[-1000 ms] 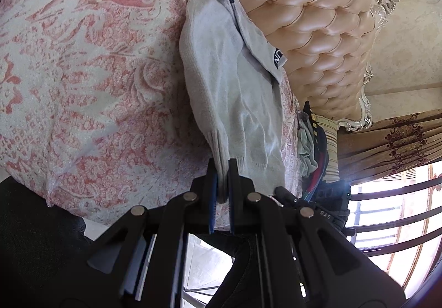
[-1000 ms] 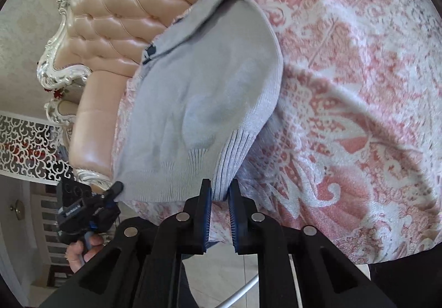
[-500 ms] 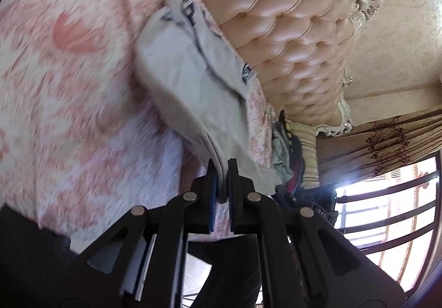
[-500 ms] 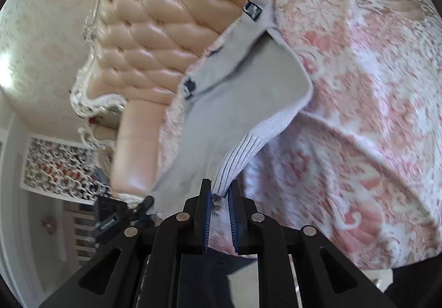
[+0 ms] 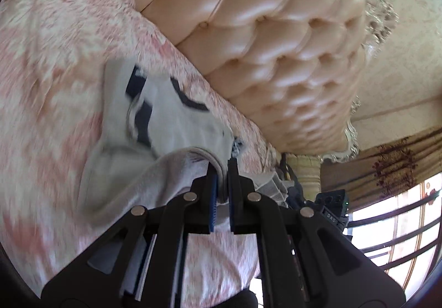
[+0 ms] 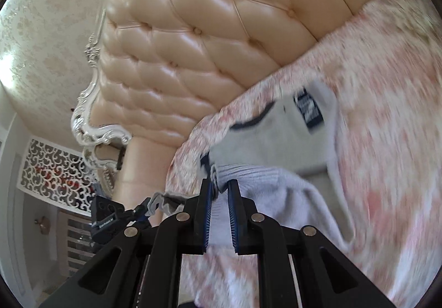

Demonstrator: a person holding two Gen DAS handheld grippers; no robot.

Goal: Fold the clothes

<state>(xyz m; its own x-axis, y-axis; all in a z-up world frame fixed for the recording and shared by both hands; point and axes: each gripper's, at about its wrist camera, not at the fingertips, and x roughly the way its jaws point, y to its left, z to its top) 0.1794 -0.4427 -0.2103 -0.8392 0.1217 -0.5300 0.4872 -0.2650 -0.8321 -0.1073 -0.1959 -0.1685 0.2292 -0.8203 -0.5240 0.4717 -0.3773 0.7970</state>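
A light grey knit sweater (image 5: 176, 125) with dark trim lies on the pink patterned bedspread (image 5: 55, 65), its collar end toward the headboard. My left gripper (image 5: 221, 170) is shut on the ribbed hem, which is lifted and carried over the sweater's upper part. My right gripper (image 6: 221, 183) is shut on the other hem corner of the sweater (image 6: 276, 131), also raised over the collar end. The left gripper also shows low in the right wrist view (image 6: 150, 204), pinching grey fabric. Both views are motion-blurred.
A tufted peach leather headboard (image 5: 276, 31) with an ornate silver frame stands right behind the sweater. More clothes (image 5: 279, 183) are piled at the bed's far side. A barred window (image 5: 400, 214) and curtains are to the right; a white lattice screen (image 6: 55, 170) is to the left.
Both grippers have carried the sweater's hem up and forward toward the headboard, folding the lower half over the upper half. The headboard now fills much more of both views.
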